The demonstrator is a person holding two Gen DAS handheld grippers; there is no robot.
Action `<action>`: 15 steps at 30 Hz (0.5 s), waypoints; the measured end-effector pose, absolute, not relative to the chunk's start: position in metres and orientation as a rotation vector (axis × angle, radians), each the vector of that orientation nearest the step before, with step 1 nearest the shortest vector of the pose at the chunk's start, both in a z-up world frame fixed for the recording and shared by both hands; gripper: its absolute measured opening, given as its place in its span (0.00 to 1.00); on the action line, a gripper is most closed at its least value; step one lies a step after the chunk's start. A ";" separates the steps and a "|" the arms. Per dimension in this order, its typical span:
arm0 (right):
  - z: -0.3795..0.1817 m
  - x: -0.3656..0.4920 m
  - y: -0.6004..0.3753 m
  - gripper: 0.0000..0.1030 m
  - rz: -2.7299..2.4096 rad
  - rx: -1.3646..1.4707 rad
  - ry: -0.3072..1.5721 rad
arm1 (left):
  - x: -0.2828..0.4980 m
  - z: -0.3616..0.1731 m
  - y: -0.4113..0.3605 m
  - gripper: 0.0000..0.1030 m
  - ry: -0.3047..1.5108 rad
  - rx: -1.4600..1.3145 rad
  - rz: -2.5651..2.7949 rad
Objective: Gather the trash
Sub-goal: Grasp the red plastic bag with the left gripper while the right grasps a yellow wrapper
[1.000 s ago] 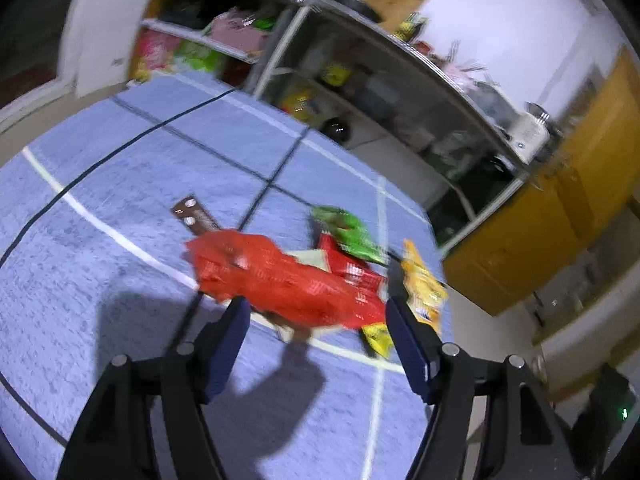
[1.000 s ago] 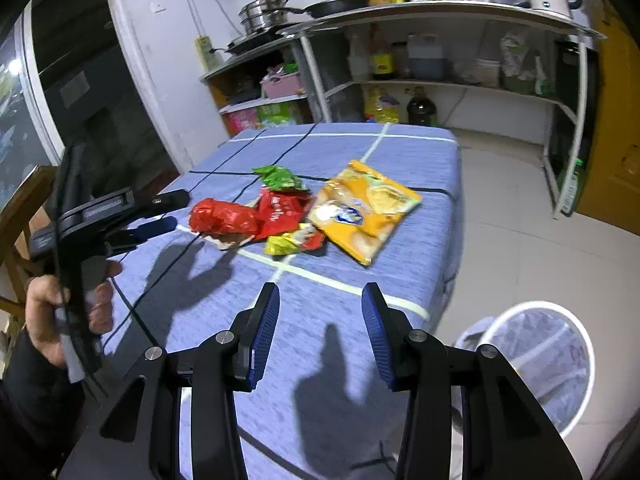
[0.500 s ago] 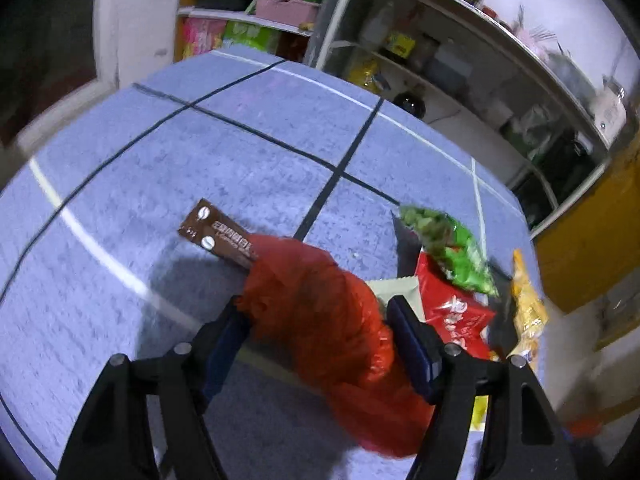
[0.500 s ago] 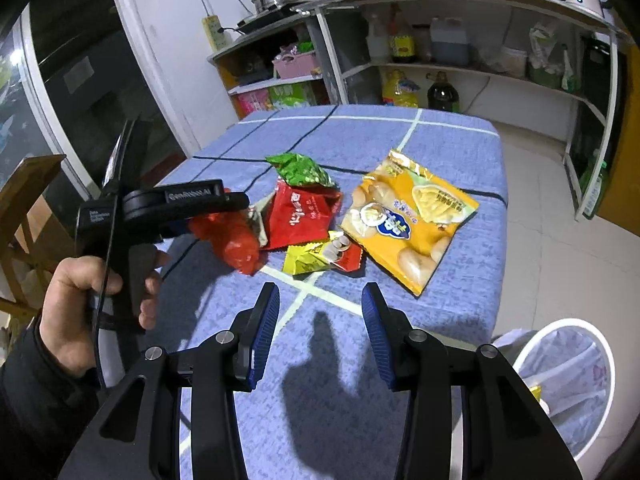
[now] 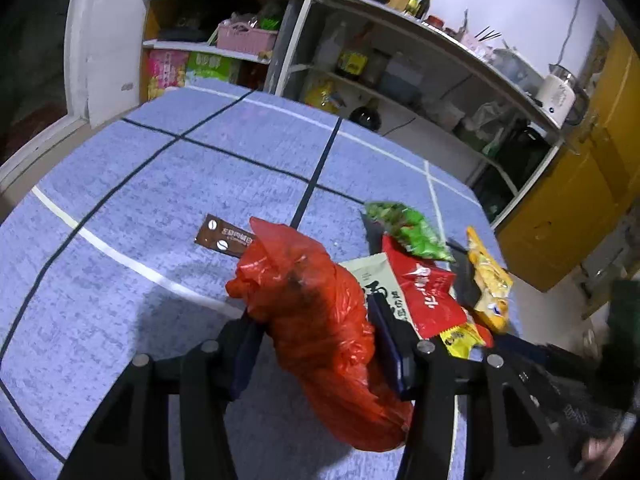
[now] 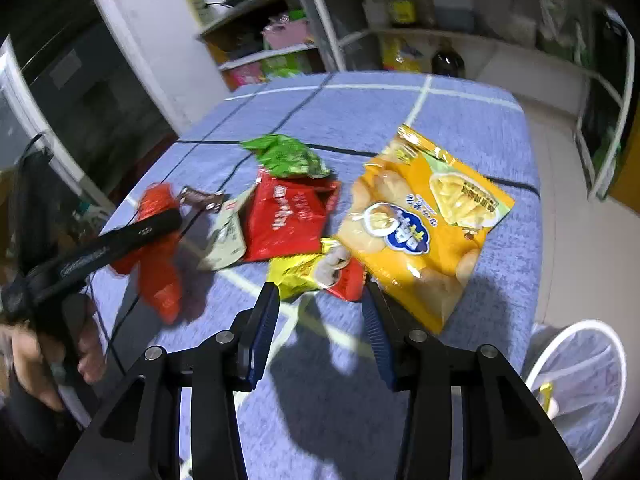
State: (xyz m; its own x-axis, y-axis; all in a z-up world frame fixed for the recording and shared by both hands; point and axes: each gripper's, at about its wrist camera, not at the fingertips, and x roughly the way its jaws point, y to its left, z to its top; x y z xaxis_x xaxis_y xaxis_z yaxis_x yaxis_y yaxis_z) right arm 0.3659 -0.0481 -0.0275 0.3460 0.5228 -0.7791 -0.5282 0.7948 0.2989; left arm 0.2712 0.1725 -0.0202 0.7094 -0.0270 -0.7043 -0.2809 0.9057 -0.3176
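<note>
Two grippers, left gripper (image 5: 316,332) clamping red plastic bag (image 5: 320,320), right gripper (image 6: 320,320) spread wide, wrapper print Chinese, unreadable.

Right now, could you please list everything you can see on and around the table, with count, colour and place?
crumpled red plastic bag: 1, red, between the left gripper's fingers
brown flat wrapper: 1, brown, on the cloth behind the bag
pale printed sachet: 1, off-white, beside the red packet
red foil snack packet: 1, red, mid-table
green crinkled packet: 1, green, behind the red packet
large yellow chip bag: 1, yellow, near the table's right edge
small yellow-and-red wrapper: 1, ahead of the right gripper
blue checked tablecloth: 1, blue
white mesh bin: 1, on the floor, right
left gripper: 1, black, shut on the bag
right gripper: 1, black, open
</note>
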 end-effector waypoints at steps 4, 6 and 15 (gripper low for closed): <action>-0.032 0.383 -0.044 0.44 0.637 0.030 1.048 | 0.266 -0.016 0.174 0.52 0.770 -0.436 0.111; -0.033 0.389 -0.043 0.44 0.618 0.062 1.067 | 0.265 -0.014 0.176 0.52 0.768 -0.444 0.104; -0.038 0.400 -0.018 0.50 0.591 0.041 1.106 | 0.259 -0.012 0.181 0.52 0.763 -0.462 0.094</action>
